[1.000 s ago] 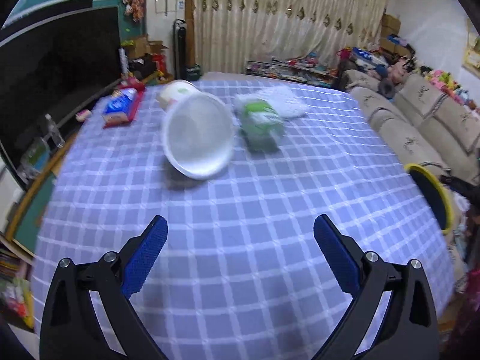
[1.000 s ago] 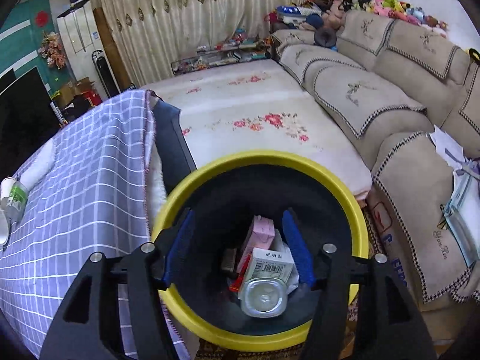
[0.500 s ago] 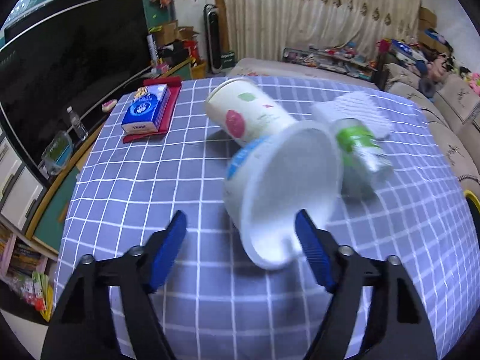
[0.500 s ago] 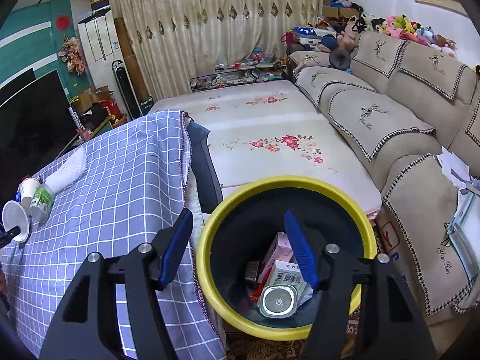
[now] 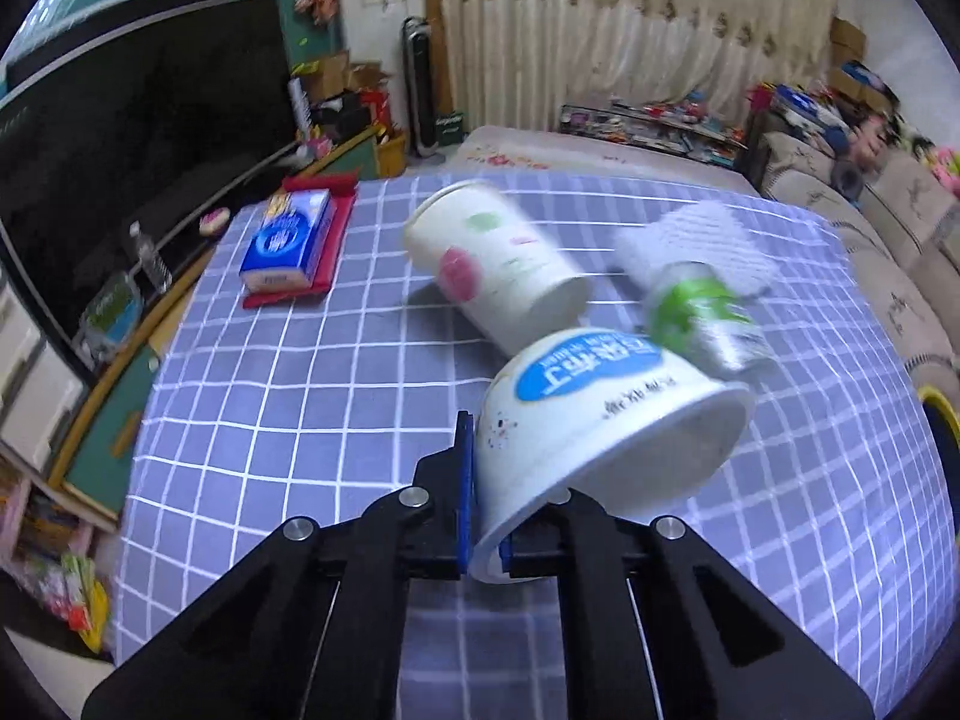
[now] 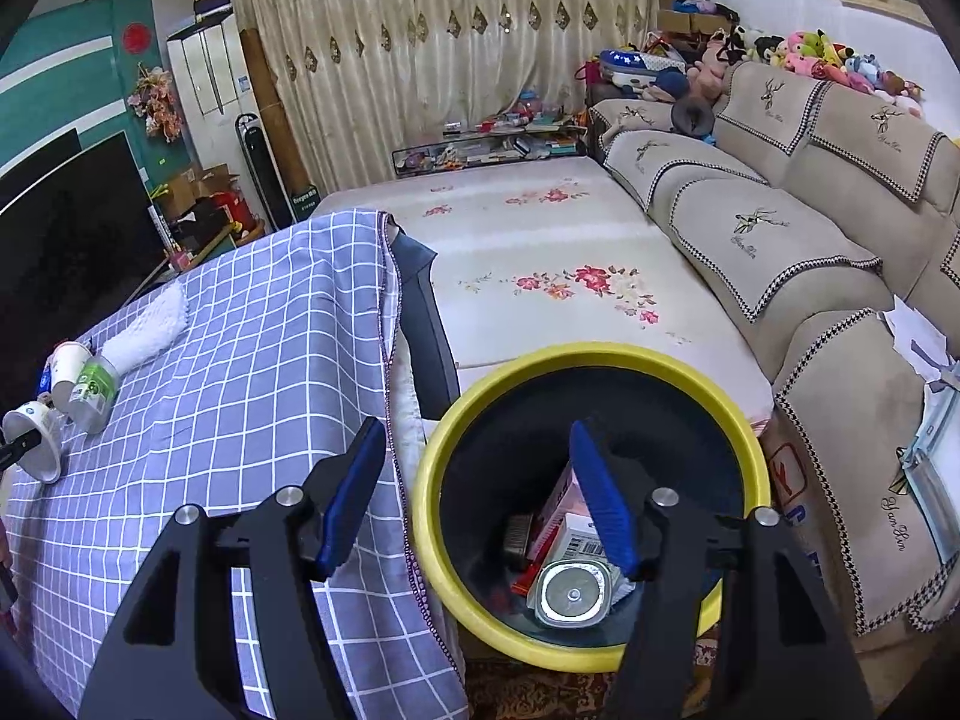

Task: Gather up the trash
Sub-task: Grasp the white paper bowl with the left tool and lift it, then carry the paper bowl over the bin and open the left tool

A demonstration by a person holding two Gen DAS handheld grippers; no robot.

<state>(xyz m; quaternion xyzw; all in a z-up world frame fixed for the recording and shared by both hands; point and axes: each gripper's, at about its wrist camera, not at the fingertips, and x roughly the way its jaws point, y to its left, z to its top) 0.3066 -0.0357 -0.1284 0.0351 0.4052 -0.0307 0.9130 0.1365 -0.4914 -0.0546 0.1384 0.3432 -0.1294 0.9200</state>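
On the checked table point(image 5: 252, 396), the left gripper point(image 5: 483, 516) had just closed its jaws on the rim of the white bowl point(image 5: 600, 420) lying beside the paper cup point(image 5: 498, 264), while the right gripper point(image 6: 480, 498) hung open above the yellow-rimmed bin point(image 6: 600, 360) off the table's right edge.

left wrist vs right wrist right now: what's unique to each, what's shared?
Left wrist only: the left gripper pinching the white bowl by its rim, and the tissue pack.

Right wrist only: the right gripper open and empty above the yellow-rimmed bin, with cartons inside.

Both: bowl, paper cup, green-labelled bottle and checked tablecloth.
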